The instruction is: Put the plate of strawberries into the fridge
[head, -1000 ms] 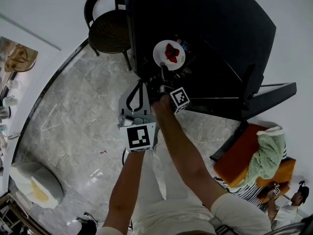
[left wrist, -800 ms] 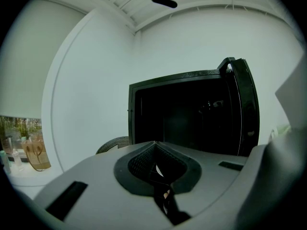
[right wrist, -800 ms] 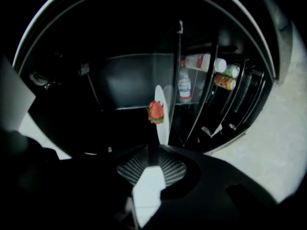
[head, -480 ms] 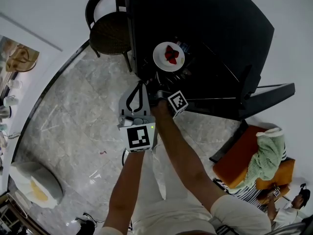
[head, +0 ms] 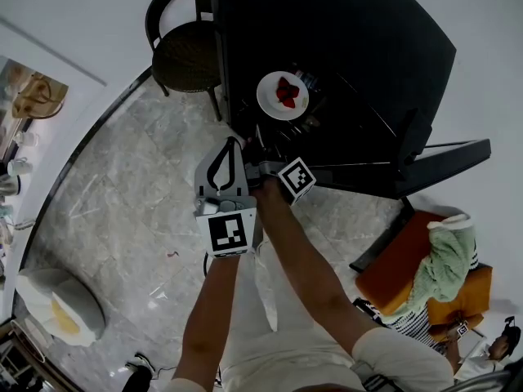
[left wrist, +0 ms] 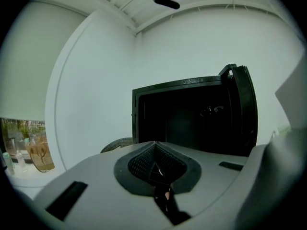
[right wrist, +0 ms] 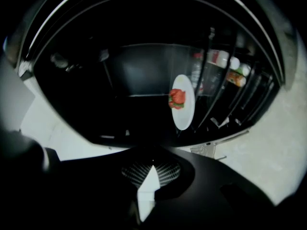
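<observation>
The round white plate (head: 268,98) of red strawberries (head: 286,91) lies inside the black fridge (head: 351,47), flat on a dark shelf of the main compartment. Which shelf it is I cannot tell. The berries sit in a small cluster around the plate's middle, and nothing else shows on the plate.

At the far left, a dark woven chair (head: 184,55) stands just beside the fridge. Nearer, the left gripper (head: 234,142) faces the fridge with its jaws pressed together and nothing between them. Just right of it, the right gripper (right wrist: 151,166) also has its jaws closed on nothing. It hangs in front of the opening, apart from the plate. Further right, the fridge door (head: 441,155) stands swung wide. Its racks hold bottles and jars (right wrist: 218,57), some of them white-capped.

The placing looks done, so I judge the step in hand to be drawing clear and shutting the door. To do that well, the right gripper should come straight out, away from the plate's rim, so that nothing nudges the plate along the shelf. The door is best pushed on its outer face, out near its free edge, with the closed jaws used as a blunt pusher. The swing should be slow and even. A slam could jolt the bottles in the racks or set the berries rolling off the plate.
</observation>
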`<state>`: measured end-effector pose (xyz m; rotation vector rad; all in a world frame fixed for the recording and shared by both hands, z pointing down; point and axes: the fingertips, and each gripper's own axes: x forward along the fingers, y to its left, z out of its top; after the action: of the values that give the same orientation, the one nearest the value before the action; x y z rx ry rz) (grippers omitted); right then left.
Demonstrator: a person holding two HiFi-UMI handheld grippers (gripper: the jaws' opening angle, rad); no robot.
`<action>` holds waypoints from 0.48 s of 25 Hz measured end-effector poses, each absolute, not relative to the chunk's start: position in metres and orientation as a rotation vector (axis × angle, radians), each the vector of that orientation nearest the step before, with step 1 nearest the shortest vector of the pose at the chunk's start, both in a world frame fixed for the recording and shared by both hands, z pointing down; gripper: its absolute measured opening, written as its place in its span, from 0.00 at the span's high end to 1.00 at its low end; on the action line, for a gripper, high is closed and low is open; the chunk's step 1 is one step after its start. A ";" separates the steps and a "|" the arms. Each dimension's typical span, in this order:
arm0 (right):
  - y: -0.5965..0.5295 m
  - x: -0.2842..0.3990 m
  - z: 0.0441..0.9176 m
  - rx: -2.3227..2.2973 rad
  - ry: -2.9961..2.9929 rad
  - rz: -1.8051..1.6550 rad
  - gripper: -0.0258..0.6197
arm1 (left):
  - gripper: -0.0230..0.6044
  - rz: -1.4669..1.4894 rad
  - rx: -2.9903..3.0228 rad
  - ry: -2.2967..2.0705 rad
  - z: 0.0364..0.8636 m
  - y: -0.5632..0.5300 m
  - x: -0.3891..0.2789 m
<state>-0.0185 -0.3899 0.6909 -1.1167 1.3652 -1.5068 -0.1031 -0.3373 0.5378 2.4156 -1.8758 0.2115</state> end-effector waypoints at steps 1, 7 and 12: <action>-0.389 -0.019 0.686 -1.127 1.397 -1.501 0.94 | 0.96 0.211 2.413 -1.876 0.536 -0.337 -0.104; -0.381 -0.031 0.644 -1.120 1.657 -1.390 0.94 | 0.96 0.193 2.389 -1.882 0.523 -0.330 -0.116; -0.367 -0.037 0.620 -1.191 1.893 -1.278 0.94 | 0.96 0.202 2.402 -1.883 0.517 -0.324 -0.120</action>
<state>-0.0374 -0.3673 0.6196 -1.1911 1.8931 -1.2784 -0.1199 -0.3244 0.5166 2.4015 -1.8829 0.2025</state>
